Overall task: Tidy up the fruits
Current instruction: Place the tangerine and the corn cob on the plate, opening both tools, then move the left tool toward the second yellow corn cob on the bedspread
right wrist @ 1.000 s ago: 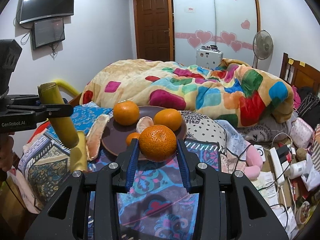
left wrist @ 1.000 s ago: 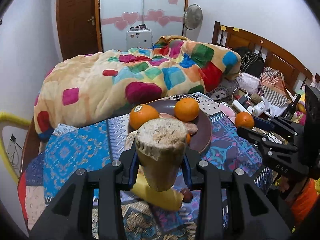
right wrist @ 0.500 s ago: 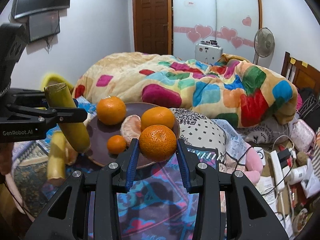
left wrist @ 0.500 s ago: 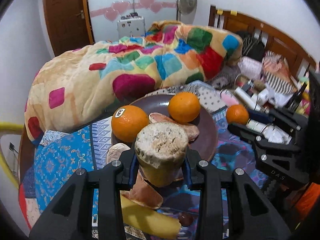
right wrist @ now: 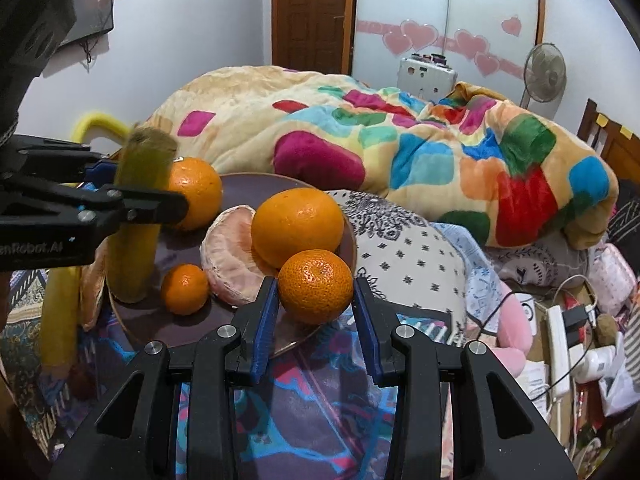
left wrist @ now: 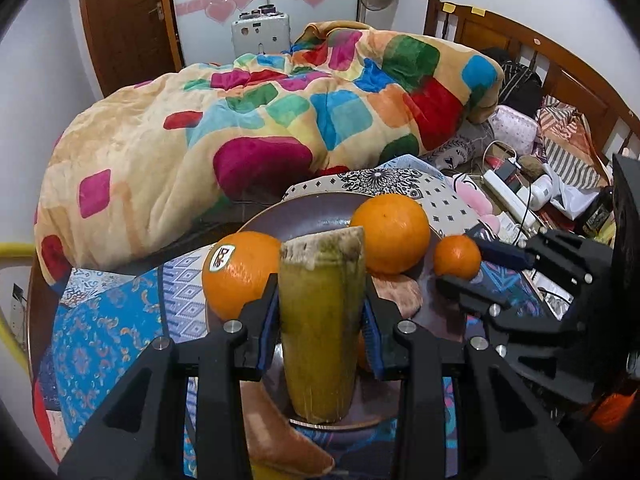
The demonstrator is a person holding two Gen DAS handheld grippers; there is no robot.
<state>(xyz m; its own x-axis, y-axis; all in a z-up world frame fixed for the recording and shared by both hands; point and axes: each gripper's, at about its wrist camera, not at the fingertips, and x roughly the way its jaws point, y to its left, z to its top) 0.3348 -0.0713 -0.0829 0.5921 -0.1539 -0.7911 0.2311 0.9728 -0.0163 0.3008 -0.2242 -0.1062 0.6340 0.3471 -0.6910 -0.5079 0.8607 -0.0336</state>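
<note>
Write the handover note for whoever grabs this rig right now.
Left gripper: shut on the cut banana piece, held upright, its lower end at the plate.
Right gripper: jaws around a mandarin over the plate's near rim; contact cannot be confirmed.
On the plate: two big oranges, one small mandarin, a peeled segment.
Off the plate, to its left: a yellow banana and a peel piece on the cloth.
Left to do: release both fruits on the plate, then fetch the yellow banana.
</note>
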